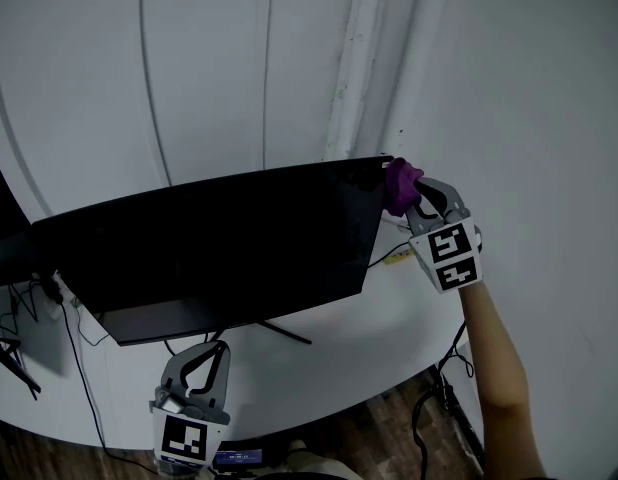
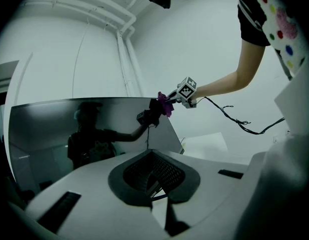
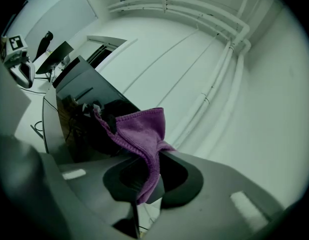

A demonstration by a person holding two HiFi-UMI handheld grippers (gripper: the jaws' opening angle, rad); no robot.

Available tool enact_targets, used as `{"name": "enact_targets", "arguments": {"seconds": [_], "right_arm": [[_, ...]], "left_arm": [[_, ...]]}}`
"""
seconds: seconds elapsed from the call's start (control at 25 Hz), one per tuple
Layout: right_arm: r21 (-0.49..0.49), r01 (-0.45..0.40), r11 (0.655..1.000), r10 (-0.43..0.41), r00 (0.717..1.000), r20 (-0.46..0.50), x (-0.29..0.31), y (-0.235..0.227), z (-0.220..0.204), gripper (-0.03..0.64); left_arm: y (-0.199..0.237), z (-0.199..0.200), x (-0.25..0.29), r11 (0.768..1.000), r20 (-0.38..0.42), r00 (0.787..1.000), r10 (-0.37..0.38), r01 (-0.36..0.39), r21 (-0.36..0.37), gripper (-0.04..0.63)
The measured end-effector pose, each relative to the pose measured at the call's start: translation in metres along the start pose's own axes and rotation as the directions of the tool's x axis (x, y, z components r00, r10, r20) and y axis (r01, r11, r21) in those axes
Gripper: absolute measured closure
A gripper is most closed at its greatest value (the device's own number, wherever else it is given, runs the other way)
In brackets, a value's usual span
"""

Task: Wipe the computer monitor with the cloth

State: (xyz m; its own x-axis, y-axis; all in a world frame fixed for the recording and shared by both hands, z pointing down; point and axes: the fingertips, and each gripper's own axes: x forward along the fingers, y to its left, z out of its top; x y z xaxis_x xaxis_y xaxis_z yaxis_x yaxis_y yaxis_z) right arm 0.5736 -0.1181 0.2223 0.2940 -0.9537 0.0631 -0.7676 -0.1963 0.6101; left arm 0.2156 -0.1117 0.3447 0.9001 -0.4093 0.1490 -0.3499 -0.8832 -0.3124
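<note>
Clamping cloth [image 1: 399, 184] at monitor [image 1: 219, 238] corner, right tongs [image 1: 411, 198]; left tongs [image 1: 221, 347] seemingly clenched; white desk [image 1: 354, 353].

Your cloth [image 3: 139, 134]: purple, soft napped fabric with a stitched hem along its edge. Monitor [image 2: 69, 134] screen: dark and glossy, mirror-like; it reflects you and the right gripper [image 1: 413, 202]. Both gripper bodies look like smooth, matt grey plastic. Your left gripper [image 2: 153, 174] shows a dark, finely ribbed lining inside its jaws. Marker cubes [image 1: 447, 256]: flat matt black-and-white print. Counter [image 1: 369, 333]: white, smooth, low sheen. Wall [image 1: 239, 48] and pipes [image 1: 361, 58]: white, painted-looking, matt. Floor [image 1: 389, 413]: brown, wood-grain planks.
</note>
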Motion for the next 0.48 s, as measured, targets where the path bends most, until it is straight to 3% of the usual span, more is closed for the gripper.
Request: {"name": "enact_targets", "arguments": {"seconds": [0.48], "right_arm": [[0.033,-0.043,0.999,0.045,0.998,-0.037,-0.002,0.027,-0.030,0.557]], "left_arm": [[-0.002,-0.007,0.001,1.000,-0.029,1.000,0.004,-0.004,-0.007,0.591]]}}
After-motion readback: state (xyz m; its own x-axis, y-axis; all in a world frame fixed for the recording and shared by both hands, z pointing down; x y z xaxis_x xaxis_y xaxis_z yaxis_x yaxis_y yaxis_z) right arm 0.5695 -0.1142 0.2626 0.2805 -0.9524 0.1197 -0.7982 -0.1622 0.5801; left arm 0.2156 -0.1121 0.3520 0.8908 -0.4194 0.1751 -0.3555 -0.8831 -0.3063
